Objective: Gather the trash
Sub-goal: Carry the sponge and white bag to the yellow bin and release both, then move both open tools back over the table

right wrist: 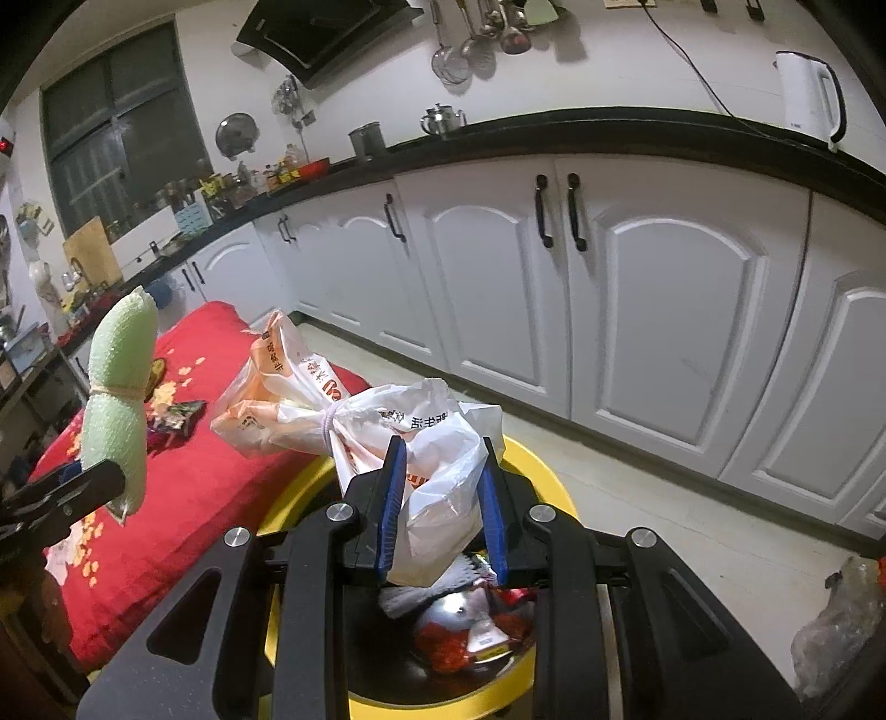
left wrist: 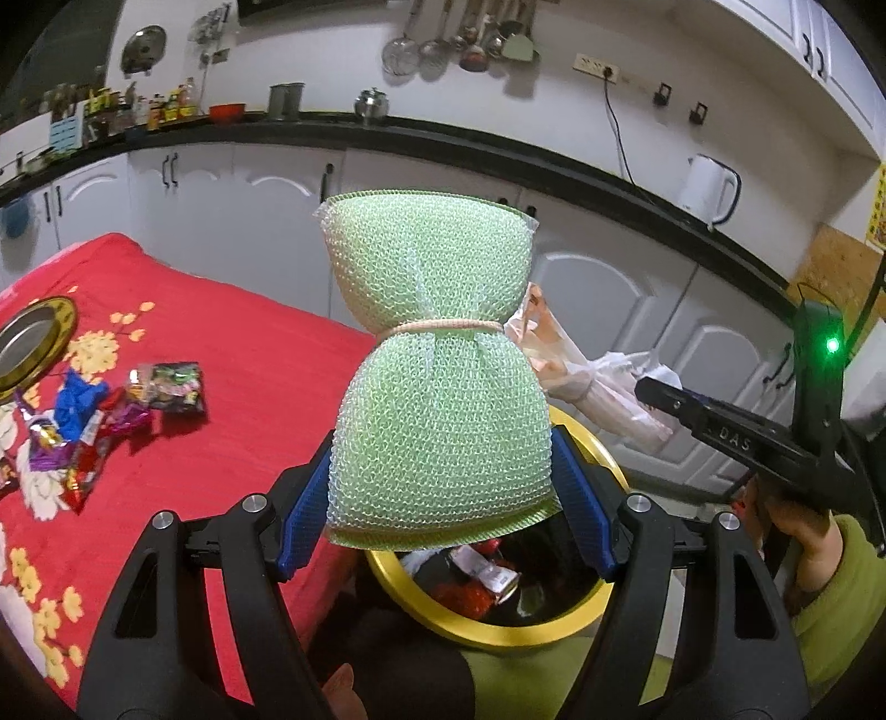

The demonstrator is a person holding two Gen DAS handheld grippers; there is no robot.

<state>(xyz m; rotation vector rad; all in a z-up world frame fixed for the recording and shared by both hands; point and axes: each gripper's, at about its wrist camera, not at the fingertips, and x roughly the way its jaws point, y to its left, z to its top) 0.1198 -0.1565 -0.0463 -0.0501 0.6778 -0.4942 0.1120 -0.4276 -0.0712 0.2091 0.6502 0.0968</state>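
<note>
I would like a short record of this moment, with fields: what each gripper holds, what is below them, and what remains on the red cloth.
left gripper: shut on green mesh sponge, tied at its middle
right gripper: shut on tied plastic bag
below both: yellow-rimmed bin, wrappers already inside
red cloth: loose candy wrappers still lying there

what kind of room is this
Most likely a home kitchen: white cabinets run under a dark countertop, ladles and strainers hang on the wall, and a white electric kettle stands on the counter. A range hood sits above.
</note>
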